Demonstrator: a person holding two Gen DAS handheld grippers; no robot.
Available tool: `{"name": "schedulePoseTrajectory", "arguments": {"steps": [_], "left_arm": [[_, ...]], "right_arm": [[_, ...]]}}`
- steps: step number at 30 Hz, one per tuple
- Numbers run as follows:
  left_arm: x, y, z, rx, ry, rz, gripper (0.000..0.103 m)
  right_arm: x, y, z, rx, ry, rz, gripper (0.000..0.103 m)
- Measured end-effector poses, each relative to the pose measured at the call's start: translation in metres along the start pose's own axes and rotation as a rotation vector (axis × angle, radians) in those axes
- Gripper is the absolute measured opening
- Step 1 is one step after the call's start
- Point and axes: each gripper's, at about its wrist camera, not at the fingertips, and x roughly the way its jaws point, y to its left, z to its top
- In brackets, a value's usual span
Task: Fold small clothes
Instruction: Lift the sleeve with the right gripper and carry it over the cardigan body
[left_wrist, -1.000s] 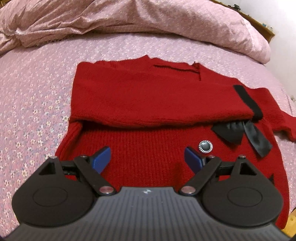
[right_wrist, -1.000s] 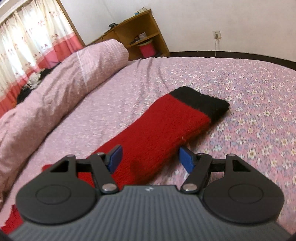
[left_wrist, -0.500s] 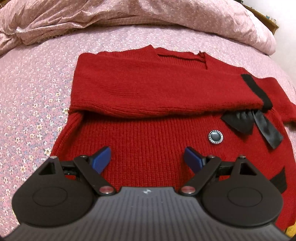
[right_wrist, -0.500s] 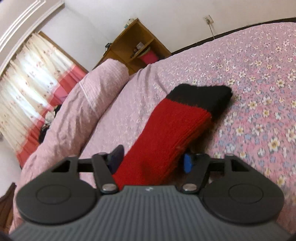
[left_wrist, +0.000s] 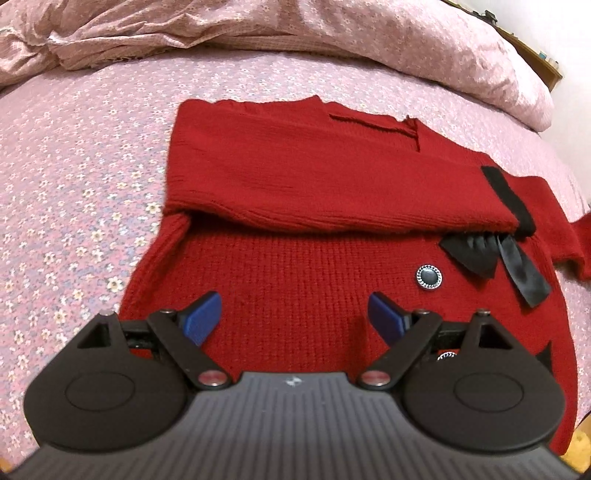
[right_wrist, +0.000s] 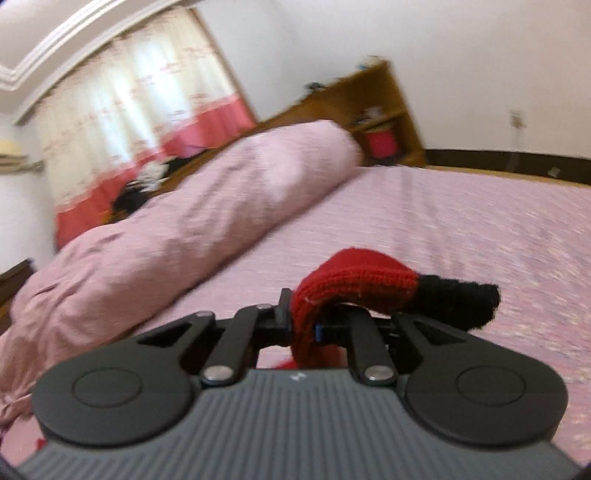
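Bed (left_wrist: 74, 155): pink floral sheet, carrying the garment; a rumpled pink duvet (left_wrist: 258, 33) lies along its far side.

Left claw (left_wrist: 293, 319): spread wide, both blue pads clear of the fabric, hovering over the lower body of the sweater and gripping nothing.

Sweater (left_wrist: 295, 173): red knit, lying flat on the bed in the left view. 1 sleeve is already folded across the chest, its black cuff (left_wrist: 509, 201) ending at the right side. Below the fold sit a black satin bow (left_wrist: 491, 254) and 1 silver button (left_wrist: 429, 276); a 2nd button shows partly behind the claw linkage.

Sleeve (right_wrist: 354, 280): the other sleeve, red with a black cuff end (right_wrist: 461, 301), seen in the right view raised off the sheet and draped over the tool.

Right claw (right_wrist: 317, 325): pressed together on this sleeve, pinching the red knit just short of the black cuff. View is motion-blurred; fine detail is unclear.

Background, right view: curtains (right_wrist: 140, 110), wooden shelf unit (right_wrist: 373, 110).

Handling, judged: soft, light, limp knit; it sags from any single grip and stretches if pulled hard. Best held at thick edges such as cuff, hem or shoulder seam, pinching both layers. Avoid the bow and buttons, which could snag.
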Motion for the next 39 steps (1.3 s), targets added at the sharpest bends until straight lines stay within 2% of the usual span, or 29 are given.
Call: {"name": "schedulePoseTrajectory", "arguments": {"steps": [6, 12, 17, 23, 30, 33, 39], "left_arm": [[-0.016, 0.013, -0.005, 0.0, -0.026, 0.024, 0.089], [-0.029, 0.039, -0.005, -0.039, -0.047, 0.033, 0.089], [-0.036, 0.055, -0.007, -0.058, -0.061, 0.033, 0.089], [-0.042, 0.074, -0.01, -0.09, -0.079, 0.04, 0.089], [-0.047, 0.099, -0.016, -0.144, -0.093, 0.043, 0.089], [-0.048, 0.107, -0.017, -0.164, -0.098, 0.036, 0.089], [-0.053, 0.115, -0.018, -0.159, -0.105, 0.047, 0.089]], "right_arm": [[-0.006, 0.068, 0.01, -0.047, 0.004, 0.158, 0.013], [-0.005, 0.14, 0.005, -0.054, 0.038, 0.293, 0.013], [-0.001, 0.198, -0.017, -0.086, 0.079, 0.412, 0.013], [0.0, 0.259, -0.052, -0.143, 0.13, 0.505, 0.013], [0.005, 0.312, -0.101, -0.21, 0.188, 0.558, 0.013], [0.014, 0.332, -0.128, -0.305, 0.209, 0.552, 0.014], [0.033, 0.345, -0.185, -0.42, 0.367, 0.514, 0.016]]}}
